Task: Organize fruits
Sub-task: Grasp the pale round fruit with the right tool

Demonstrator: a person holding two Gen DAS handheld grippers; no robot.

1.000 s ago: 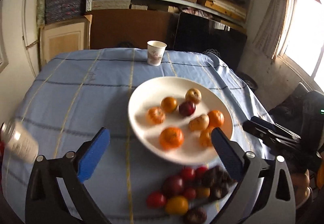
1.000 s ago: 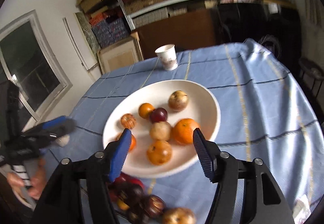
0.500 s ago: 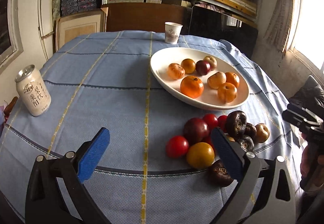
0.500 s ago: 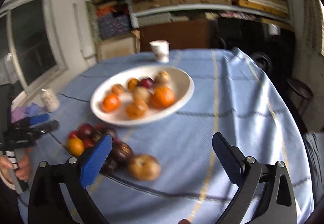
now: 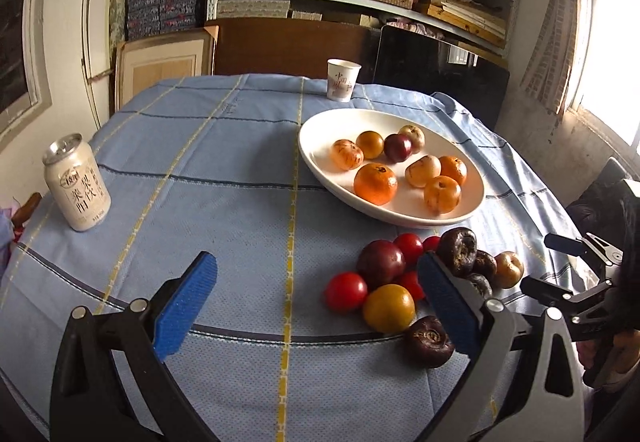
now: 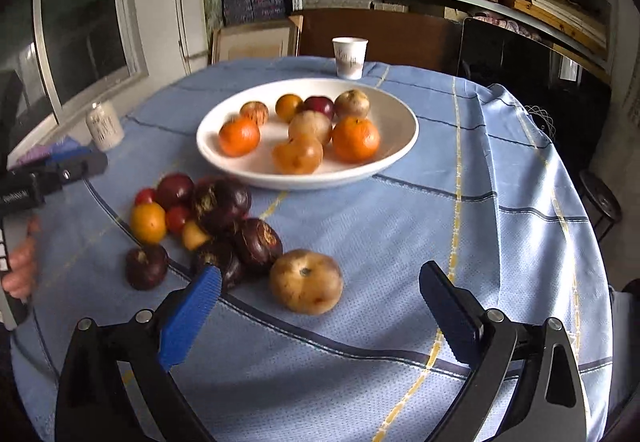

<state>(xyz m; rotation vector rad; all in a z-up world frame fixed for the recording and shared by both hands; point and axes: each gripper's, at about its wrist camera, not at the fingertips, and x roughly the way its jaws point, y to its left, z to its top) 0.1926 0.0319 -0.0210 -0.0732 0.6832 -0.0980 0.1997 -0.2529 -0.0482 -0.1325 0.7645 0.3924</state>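
Left wrist view: our left gripper [image 5: 316,306] is spread wide, empty, above the tablecloth [image 5: 224,178]. White plate [image 5: 316,158] of fruit far right; loose fruit pile [image 5: 404,278] near right.
Right wrist view: our right gripper [image 6: 320,302] is fully released, nothing between pads. Tan fruit [image 6: 306,281] sits just ahead; dark fruits [image 6: 224,218] to its left.

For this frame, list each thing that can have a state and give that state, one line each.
left gripper: open, nothing between its fingers.
right gripper: open, nothing held; tan fruit lies just ahead on the cloth.
white plate: upright, holding eight fruits.
loose fruit pile: on the tablecloth beside the plate, not yet sorted.
drink can: upright, whether opened unclear.
paper cup: upright, contents not visible.
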